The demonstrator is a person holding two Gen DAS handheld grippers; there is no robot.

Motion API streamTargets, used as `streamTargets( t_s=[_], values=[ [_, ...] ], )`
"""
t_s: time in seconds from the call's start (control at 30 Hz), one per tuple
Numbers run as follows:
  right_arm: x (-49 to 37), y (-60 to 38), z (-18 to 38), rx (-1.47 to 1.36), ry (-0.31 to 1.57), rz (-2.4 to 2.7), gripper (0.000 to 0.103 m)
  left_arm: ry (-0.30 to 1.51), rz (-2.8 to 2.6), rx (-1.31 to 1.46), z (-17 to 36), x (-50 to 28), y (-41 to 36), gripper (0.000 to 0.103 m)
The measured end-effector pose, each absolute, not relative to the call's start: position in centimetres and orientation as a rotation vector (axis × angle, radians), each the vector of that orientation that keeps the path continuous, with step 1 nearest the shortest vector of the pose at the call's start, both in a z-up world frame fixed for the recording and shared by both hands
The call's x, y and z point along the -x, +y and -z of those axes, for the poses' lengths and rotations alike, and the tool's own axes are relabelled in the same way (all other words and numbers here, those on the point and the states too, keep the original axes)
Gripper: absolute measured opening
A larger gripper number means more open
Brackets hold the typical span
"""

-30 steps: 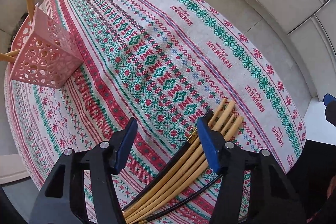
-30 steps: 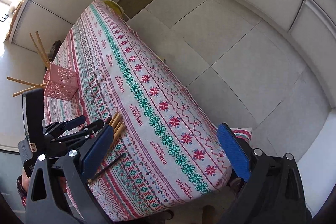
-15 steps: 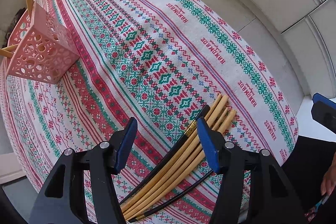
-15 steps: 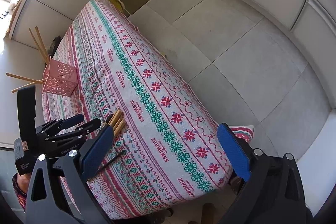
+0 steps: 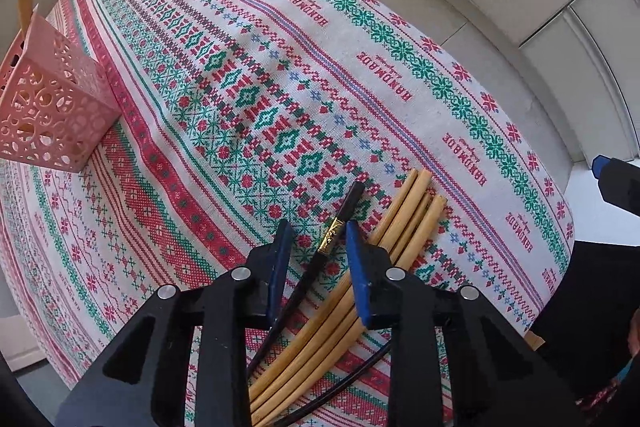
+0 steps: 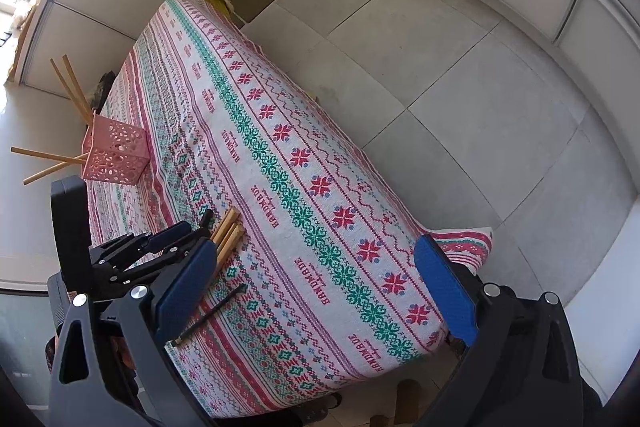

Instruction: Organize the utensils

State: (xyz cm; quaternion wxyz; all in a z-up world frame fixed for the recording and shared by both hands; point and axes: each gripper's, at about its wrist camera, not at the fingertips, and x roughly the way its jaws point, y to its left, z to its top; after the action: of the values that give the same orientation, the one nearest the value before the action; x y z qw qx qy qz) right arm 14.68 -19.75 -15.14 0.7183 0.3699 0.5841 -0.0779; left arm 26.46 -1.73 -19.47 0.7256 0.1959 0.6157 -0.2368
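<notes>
Left wrist view: looking down on a table under an embroidered tablecloth (image 5: 280, 75) in red, green and white bands. Left gripper (image 5: 316, 247) low over the cloth near the near edge, blue pads narrowed and closing around a black chopstick (image 5: 344, 215) with a gold band; stick lying between the pads, contact not clear to tell. Just right of it, touching the right pad's outer side, a bundle of bamboo chopsticks (image 5: 412, 203) flat on the cloth, tips pointing to the far right. A second black chopstick (image 5: 360, 367) half hidden under the bundle at the near edge. Far left, a pink perforated holder (image 5: 48, 107) standing on the cloth, bamboo sticks rising from it. At the right rim, a blue-tipped part of the right gripper (image 5: 616, 179).

Right wrist view: right gripper (image 6: 316, 291) wide open, nothing between its blue pads, hanging above the near corner of the table, well apart from everything on it. Down left, the left gripper (image 6: 176, 239) over the chopstick pile, bamboo chopsticks (image 6: 228, 231) poking out beyond it. One black chopstick (image 6: 212, 313) alone on the cloth, nearer than the pile. Pink holder (image 6: 116, 155) at the far left edge, bamboo sticks (image 6: 68, 83) leaning out of it in several directions. Grey tiled floor (image 6: 480, 99) to the right.
</notes>
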Motion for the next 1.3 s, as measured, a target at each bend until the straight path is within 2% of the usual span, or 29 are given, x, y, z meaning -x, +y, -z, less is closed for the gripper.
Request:
streamTargets(
  t_s=[0.07,0.2,0.33,0.47,0.6,0.77,0.87,1.1,1.3],
  values=[
    [-14.4,-19.5,14.8,-0.814,1.268,0.199,0.096,1.333,0.524,-0.408,19.4,-26.3,-0.4,0.013],
    [-13.8,-17.8,14.1,-0.801,1.231,0.196,0.096,1.27,0.501,-0.337,19.6,-26.6,2.7,0.009],
    [-12.1,-14.6,15.2,-0.874,1.283,0.144,0.096,1.224,0.472,-0.301,19.1,-26.1,6.0,0.006],
    [-10.7,-11.9,16.9,-0.981,1.39,0.129,0.096,1.147,0.463,-0.265,16.4,-24.5,9.9,0.006],
    [-10.7,-9.7,16.3,-1.002,1.429,0.151,0.094,1.073,0.43,-0.218,13.4,-23.4,13.4,0.006],
    [-12.3,-7.1,16.3,-0.954,1.502,0.218,0.076,1.008,0.382,-0.162,10.2,-23.3,16.5,0.006],
    [-13.3,-6.2,17.0,-0.947,1.531,0.294,0.069,0.972,0.376,-0.127,8.1,-22.6,17.5,0.006],
    [-15.4,-5.3,17.4,-0.88,1.514,0.433,0.06,0.934,0.394,-0.082,6.4,-22.8,18.1,0.006],
    [-18.0,-2.8,16.9,-0.75,1.486,0.53,0.059,0.927,0.386,-0.08,6.2,-22.7,17.9,0.006]
  ],
)
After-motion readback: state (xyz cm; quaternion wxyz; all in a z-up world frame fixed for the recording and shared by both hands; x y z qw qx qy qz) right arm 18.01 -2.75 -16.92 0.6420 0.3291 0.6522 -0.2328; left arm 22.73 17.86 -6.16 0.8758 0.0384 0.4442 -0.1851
